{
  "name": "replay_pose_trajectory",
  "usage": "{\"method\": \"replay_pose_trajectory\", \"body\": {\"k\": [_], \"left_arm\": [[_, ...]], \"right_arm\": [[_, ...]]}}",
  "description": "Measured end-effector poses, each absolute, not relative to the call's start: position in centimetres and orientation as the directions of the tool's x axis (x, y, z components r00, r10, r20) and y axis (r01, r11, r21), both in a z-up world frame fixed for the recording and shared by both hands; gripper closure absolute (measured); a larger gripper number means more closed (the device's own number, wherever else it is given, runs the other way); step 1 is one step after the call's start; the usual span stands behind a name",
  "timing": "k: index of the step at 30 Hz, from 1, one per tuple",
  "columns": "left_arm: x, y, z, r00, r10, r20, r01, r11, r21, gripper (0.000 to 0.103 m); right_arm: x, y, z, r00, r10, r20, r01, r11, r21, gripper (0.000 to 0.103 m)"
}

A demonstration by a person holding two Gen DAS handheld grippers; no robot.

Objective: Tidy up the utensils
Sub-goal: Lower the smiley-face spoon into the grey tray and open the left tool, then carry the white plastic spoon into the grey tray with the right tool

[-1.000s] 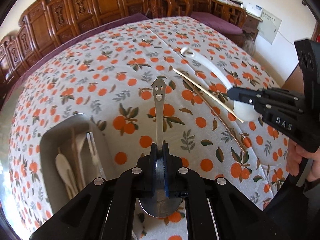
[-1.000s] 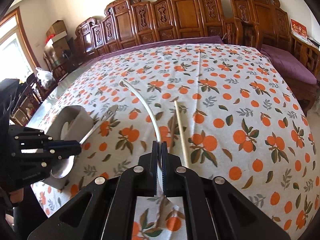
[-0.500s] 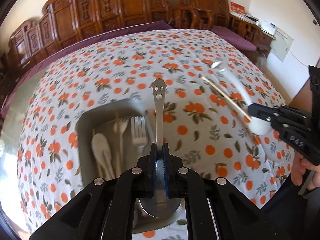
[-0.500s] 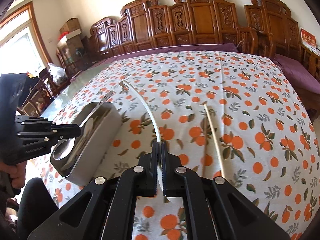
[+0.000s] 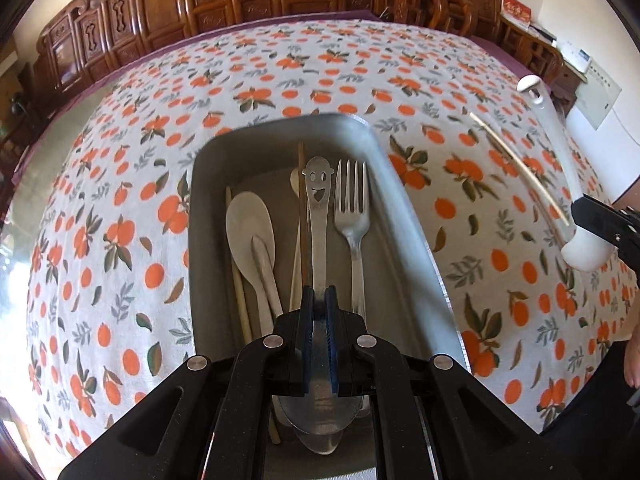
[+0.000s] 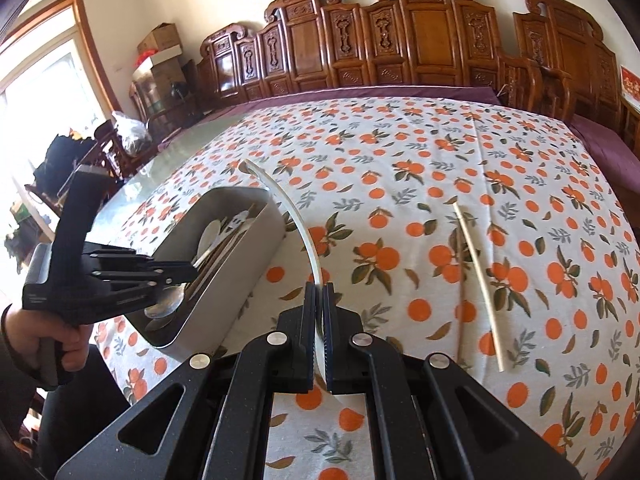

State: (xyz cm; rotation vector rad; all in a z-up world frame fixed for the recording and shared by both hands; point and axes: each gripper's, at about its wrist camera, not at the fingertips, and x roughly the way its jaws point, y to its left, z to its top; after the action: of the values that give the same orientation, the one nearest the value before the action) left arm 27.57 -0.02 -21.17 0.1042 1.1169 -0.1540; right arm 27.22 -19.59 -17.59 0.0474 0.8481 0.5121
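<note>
My left gripper (image 5: pixel 319 294) is shut on a steel spoon with a smiley-face handle (image 5: pixel 318 216) and holds it over the grey metal tray (image 5: pixel 404 200). The tray holds a fork (image 5: pixel 353 216), a pale spoon (image 5: pixel 251 232) and chopsticks (image 5: pixel 302 216). My right gripper (image 6: pixel 320 292) is shut on a white ceramic spoon (image 6: pixel 294 220), held above the cloth just right of the tray (image 6: pixel 240 276). That spoon also shows in the left wrist view (image 5: pixel 560 160). A pair of chopsticks (image 6: pixel 478 280) lies on the tablecloth to the right.
The table carries an orange-print cloth (image 6: pixel 440 152). Carved wooden chairs (image 6: pixel 420 52) line its far side. A hand (image 6: pixel 52 336) holds the left gripper at the near left table edge. Boxes and clutter stand at the far left.
My left gripper has carried the smiley spoon left, from over the bare cloth to over the tray. My right gripper has lifted the white spoon and moved it toward the tray.
</note>
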Motion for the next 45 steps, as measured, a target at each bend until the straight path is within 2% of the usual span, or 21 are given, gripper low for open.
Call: {"method": "replay_pose_trajectory", "body": {"k": [8, 27, 35, 45], "left_arm": [[27.6, 0.1, -21.7, 0.417, -0.072, -0.906, 0.167, 0.986, -0.002, 0.098], [22.6, 6.3, -14.4, 0.572, -0.102, -0.814, 0.109, 0.993, -0.048, 0.097], [22.0, 8.4, -14.0, 0.582, -0.104, -0.806, 0.089, 0.994, -0.064, 0.097], [21.8, 9.3, -13.4, 0.592, -0.108, -0.799, 0.083, 0.994, -0.073, 0.097]], "right_arm": [[26.8, -18.5, -18.1, 0.530, 0.455, -0.716, -0.416, 0.875, 0.248, 0.099], [26.0, -9.4, -14.8, 0.462, 0.573, -0.677, -0.477, 0.804, 0.354, 0.099], [27.9, -5.4, -15.8, 0.389, 0.636, -0.667, -0.452, 0.762, 0.463, 0.099], [30.5, -5.4, -19.0, 0.367, 0.601, -0.710, -0.351, 0.796, 0.492, 0.098]]}}
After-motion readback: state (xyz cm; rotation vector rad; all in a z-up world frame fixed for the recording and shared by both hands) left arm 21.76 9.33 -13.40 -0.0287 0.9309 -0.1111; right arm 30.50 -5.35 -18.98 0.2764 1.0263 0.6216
